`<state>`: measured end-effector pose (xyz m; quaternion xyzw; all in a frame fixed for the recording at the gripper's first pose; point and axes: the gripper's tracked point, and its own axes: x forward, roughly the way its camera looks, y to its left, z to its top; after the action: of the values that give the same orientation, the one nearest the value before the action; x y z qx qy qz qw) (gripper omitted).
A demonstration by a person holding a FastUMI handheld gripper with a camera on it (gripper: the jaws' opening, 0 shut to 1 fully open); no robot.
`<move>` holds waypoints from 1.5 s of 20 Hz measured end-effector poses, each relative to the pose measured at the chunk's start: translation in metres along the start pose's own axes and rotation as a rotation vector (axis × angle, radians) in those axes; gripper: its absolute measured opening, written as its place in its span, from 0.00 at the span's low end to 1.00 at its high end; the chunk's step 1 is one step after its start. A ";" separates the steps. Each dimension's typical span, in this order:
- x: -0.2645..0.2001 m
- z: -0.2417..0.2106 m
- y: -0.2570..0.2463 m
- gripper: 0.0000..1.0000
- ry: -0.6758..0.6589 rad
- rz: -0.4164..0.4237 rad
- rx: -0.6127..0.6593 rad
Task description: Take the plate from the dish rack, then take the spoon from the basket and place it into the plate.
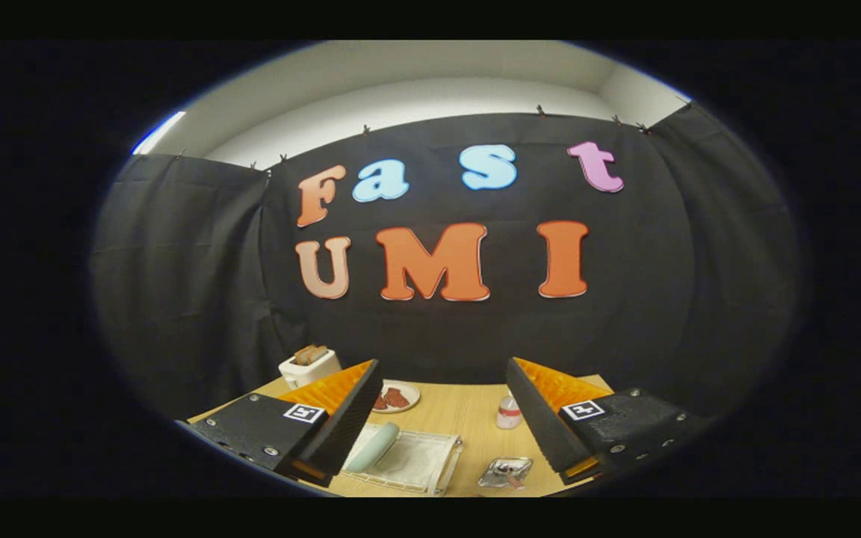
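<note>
My gripper [443,368] is held high above a wooden table [468,418], open, with nothing between its fingers. Below the gap and close to the left finger lies a white wire dish rack [419,463]. A pale green plate [373,447] stands on edge in the rack's left side. To the right of the rack, under the right finger, sits a small silvery basket [506,472] holding a spoon [509,471], which is too small to make out well.
A white toaster [309,366] with bread slices stands at the table's far left. A small plate with reddish food [394,397] lies beyond the rack. A small bottle [508,412] stands next to the right finger. Black cloth walls close the booth behind.
</note>
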<state>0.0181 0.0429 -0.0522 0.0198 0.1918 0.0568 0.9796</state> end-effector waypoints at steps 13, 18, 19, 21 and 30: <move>0.055 -0.119 0.053 0.97 0.529 0.071 0.117; 0.064 -0.169 0.070 0.94 0.723 0.078 0.118; 0.067 -0.179 0.073 0.92 0.759 0.075 0.111; 0.072 -0.199 0.081 0.89 0.830 0.078 0.103; 0.081 -0.261 0.101 0.76 1.049 0.036 0.038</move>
<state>-0.0167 0.1574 -0.3174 0.0099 0.6573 0.0726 0.7501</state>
